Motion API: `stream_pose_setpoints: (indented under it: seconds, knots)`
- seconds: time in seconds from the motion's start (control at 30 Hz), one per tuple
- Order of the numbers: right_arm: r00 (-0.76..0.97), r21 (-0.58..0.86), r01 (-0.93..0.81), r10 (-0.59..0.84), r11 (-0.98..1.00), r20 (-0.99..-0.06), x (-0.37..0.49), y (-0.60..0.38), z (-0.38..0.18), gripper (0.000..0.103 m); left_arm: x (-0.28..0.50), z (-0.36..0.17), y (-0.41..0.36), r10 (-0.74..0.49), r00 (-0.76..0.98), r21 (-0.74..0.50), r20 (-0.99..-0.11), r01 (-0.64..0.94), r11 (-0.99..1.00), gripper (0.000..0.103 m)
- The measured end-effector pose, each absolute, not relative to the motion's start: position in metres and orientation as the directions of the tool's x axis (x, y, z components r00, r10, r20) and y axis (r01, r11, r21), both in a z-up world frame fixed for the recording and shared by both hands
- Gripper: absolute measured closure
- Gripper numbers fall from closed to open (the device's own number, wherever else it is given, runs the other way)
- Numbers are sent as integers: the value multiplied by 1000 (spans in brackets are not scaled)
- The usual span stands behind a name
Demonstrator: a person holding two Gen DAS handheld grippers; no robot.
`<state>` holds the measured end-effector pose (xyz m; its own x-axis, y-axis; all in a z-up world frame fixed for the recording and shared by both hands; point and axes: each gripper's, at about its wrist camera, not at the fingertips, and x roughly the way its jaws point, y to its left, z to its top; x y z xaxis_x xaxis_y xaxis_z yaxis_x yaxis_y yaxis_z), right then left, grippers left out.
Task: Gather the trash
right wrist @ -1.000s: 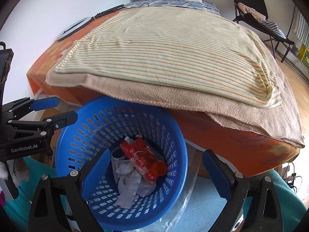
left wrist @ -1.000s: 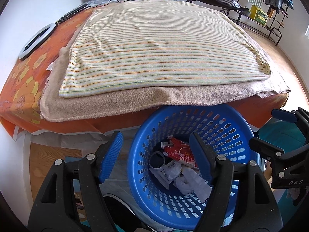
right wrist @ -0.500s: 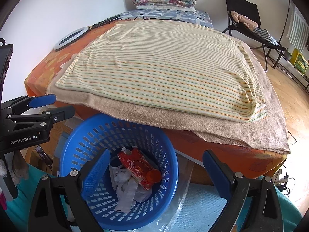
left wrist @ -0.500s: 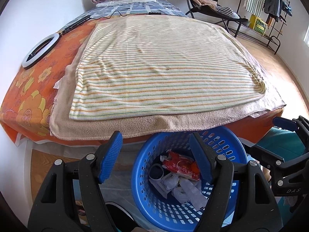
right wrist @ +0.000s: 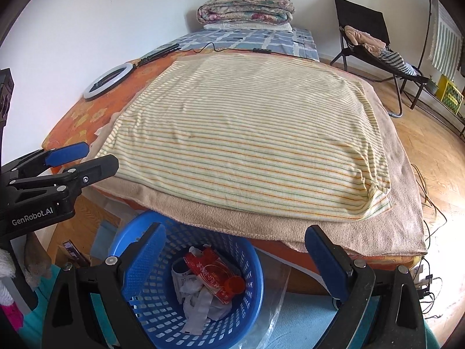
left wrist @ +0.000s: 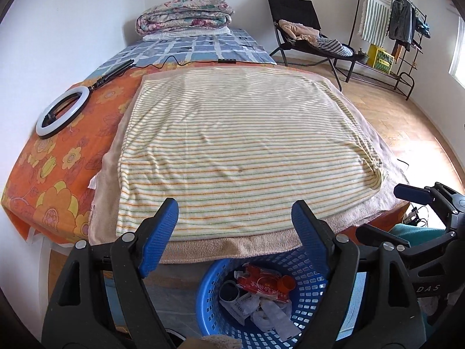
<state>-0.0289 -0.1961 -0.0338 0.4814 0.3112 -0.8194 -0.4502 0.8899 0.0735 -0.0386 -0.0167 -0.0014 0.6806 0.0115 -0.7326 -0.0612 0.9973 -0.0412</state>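
Bedroom with a low bed (left wrist: 72, 133) against a white wall, its orange floral sheet covered by a tan towel (right wrist: 407, 203) and a striped towel (left wrist: 241, 151) spread flat on top, apparently cleared as a work surface since nothing loose lies on it. At the foot of the bed, on the floor, stands a blue basket (right wrist: 250, 299), set close so that litter can be dropped straight in; it already holds the trash (right wrist: 209, 285): a red wrapper, crumpled white paper and an orange cap. Clear plastic, possibly a bag, lies beside the basket, though the view is too distorted to be sure. Both tools hang above the basket and slant down toward it. The left gripper (left wrist: 235, 226) has its jaws opening with nothing between them. The right gripper (right wrist: 235, 258) stands spread wide and empty too. A ring light (left wrist: 62, 112) rests on the sheet near the wall, well apart from the basket.
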Motion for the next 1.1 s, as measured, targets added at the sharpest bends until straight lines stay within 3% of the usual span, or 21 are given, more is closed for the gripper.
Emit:
stream_pose_setpoints:
  seconds: [0.23,0.33,0.63,0.73,1.1]
  knots:
    - [530,48,-454,314,889,-788,-4,-197,-8,4,-21,32,-12,28,732,-27,-681,-64,998,14]
    - [544,47,-454,319,890,-776,7,-198,0,4,-12,45,-11,41,757,-13,-652,-66,998,6]
    - [601,64,-433,341,899,-723,43,-205,23,0,11,70,-7,47,798,-17,-601,-71,997,5]
    - [617,59,-429,340,901,-710,54,-204,29,0,17,67,-6,57,794,-10,-606,-79,997,0]
    - [613,127,-409,375,904,-695,79,-207,23,0,26,52,-6,41,773,-22,-634,-72,997,0]
